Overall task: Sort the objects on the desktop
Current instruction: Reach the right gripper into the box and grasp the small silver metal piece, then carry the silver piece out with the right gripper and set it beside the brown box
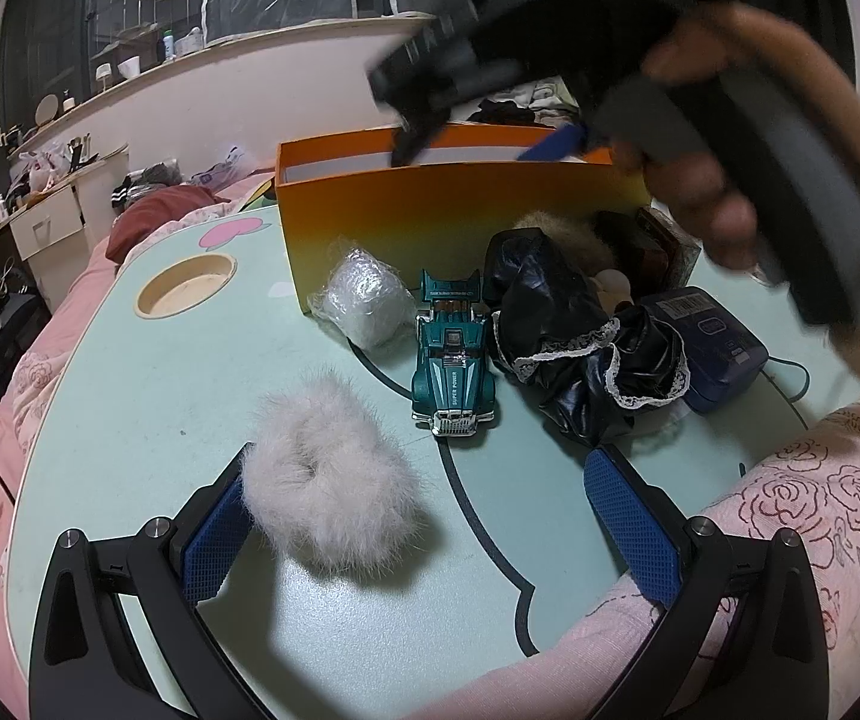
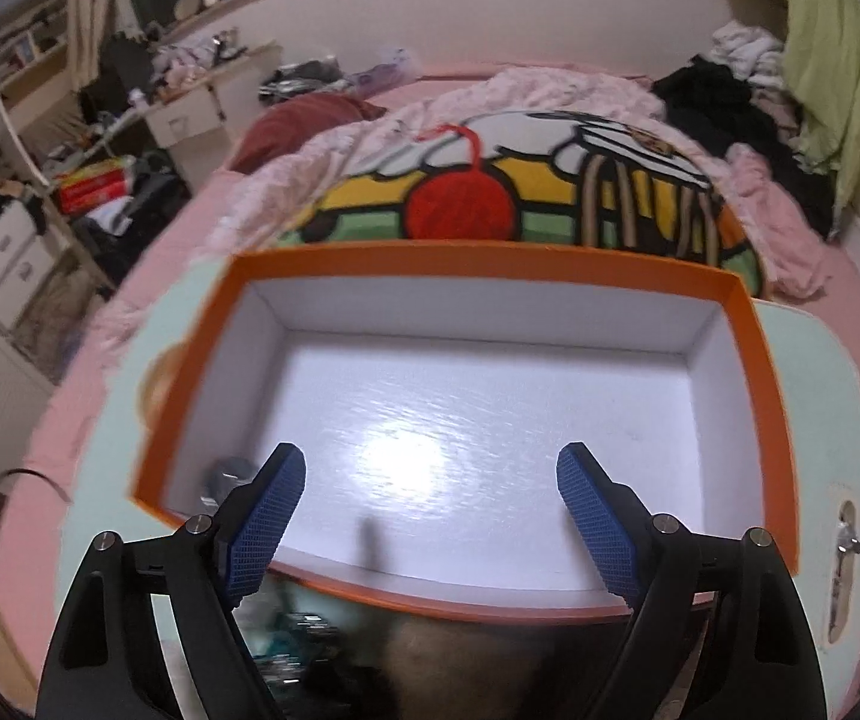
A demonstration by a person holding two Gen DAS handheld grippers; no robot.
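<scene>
The left gripper (image 1: 417,516) is spread wide over the pale green table (image 1: 129,396), its blue cross-hatched pads (image 1: 216,546) clamping nothing. A fluffy off-white fur scrunchie (image 1: 327,480) lies on the table between them, brushing the left pad and clear of the right.

Beyond it stands a glossy teal toy car (image 1: 454,360) with a chrome grille. To its left is a lump wrapped in bubble film (image 1: 363,300); to its right, a crumpled shiny black fabric piece with white lace trim (image 1: 586,354), then a dark blue rounded device (image 1: 712,342).

Farther back stands the orange cardboard box (image 1: 460,210), rectangular and open-topped.

The right gripper (image 2: 430,468) is held by a hand (image 1: 700,198) above that box (image 2: 754,348), jaws apart and empty. The white, slightly glossy interior is largely bare; one small greyish object (image 2: 228,474), too blurred to identify, sits in the near left corner.
</scene>
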